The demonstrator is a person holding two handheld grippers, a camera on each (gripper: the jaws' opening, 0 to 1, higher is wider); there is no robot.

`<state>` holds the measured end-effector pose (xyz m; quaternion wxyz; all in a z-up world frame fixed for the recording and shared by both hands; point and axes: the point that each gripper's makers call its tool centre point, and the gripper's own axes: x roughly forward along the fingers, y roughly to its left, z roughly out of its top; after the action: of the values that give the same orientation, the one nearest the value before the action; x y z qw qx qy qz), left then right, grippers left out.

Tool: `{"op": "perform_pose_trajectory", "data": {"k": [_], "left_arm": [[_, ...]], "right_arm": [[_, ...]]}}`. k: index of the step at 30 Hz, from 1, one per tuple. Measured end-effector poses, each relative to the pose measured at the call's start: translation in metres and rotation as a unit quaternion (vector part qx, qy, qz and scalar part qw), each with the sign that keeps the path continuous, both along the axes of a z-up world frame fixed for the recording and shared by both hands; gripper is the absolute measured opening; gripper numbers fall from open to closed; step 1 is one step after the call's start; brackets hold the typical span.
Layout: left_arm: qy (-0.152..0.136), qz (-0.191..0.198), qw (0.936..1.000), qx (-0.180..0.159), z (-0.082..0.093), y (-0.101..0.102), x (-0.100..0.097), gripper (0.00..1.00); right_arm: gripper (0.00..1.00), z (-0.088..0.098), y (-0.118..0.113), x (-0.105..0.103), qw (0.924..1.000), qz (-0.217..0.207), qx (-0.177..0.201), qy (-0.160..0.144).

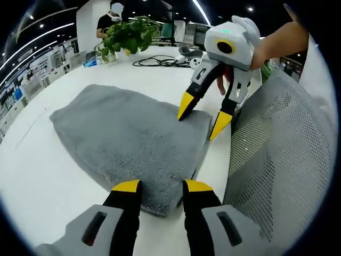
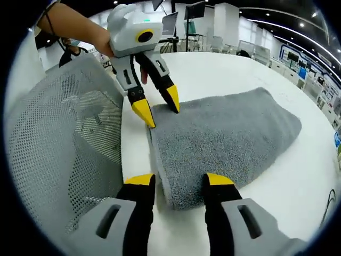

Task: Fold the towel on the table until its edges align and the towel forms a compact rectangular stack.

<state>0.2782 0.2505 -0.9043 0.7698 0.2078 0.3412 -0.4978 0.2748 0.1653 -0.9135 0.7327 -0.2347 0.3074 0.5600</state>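
I've got the grey towel (image 1: 128,136) lying flat on the white desk (image 1: 32,176), already doubled over by the look of the thick layered edge nearest me. Both tools sit at that near edge, one per corner. Left tool (image 1: 162,186): jaws apart, tips straddling the corner, nothing pinched yet. Right tool (image 2: 180,181): same, jaws spread w/ the towel corner lying between them, not clamped. In the left gripper view the right tool's tips touch down on the far corner of the same edge.

Risks from here, imo: if I close on the top layer only, the stack splits when I lift and the edges won't line up. Uneven lift btw the two tools would skew the fold. The near edge lies close to the desk edge, so a drag toward me could pull the fabric off.

Around: a mesh chair back (image 1: 277,154) crowds the desk edge right beside both tools, likely to snag or block a low swing. Far side of the desk: potted plant (image 1: 128,34), black cables (image 1: 160,61), well apart from the towel. A person stands behind the plant.
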Motion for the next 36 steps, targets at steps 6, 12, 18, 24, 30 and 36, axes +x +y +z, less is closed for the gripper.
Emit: {"op": "perform_pose_trajectory", "data": {"k": [6, 12, 18, 24, 30, 36], "left_arm": [[-0.021, -0.03, 0.9991, 0.019, -0.005, -0.001, -0.003, 0.41], [-0.034, -0.034, 0.9985, 0.024, -0.006, -0.001, -0.002, 0.39], [-0.055, -0.041, 0.9971, 0.033, -0.007, 0.0, -0.001, 0.34], [-0.06, -0.027, 0.9967, 0.048, -0.006, -0.002, 0.002, 0.23], [-0.072, -0.023, 0.9951, 0.064, 0.0, 0.0, 0.002, 0.15], [-0.06, -0.023, 0.9961, 0.061, 0.0, 0.001, -0.008, 0.14]], "right_arm": [[0.33, -0.002, 0.0, 0.002, 0.9999, 0.007, -0.004, -0.015], [0.35, -0.005, 0.0, 0.0, 0.9991, 0.021, -0.014, -0.034], [0.35, -0.002, 0.0, -0.002, 0.9982, 0.027, -0.024, -0.049], [0.3, -0.004, 0.001, -0.001, 0.9982, 0.011, -0.023, -0.053], [0.21, -0.004, 0.001, 0.002, 0.9972, 0.007, -0.035, -0.066], [0.09, -0.003, 0.002, -0.002, 0.9985, 0.001, -0.03, -0.045]]}}
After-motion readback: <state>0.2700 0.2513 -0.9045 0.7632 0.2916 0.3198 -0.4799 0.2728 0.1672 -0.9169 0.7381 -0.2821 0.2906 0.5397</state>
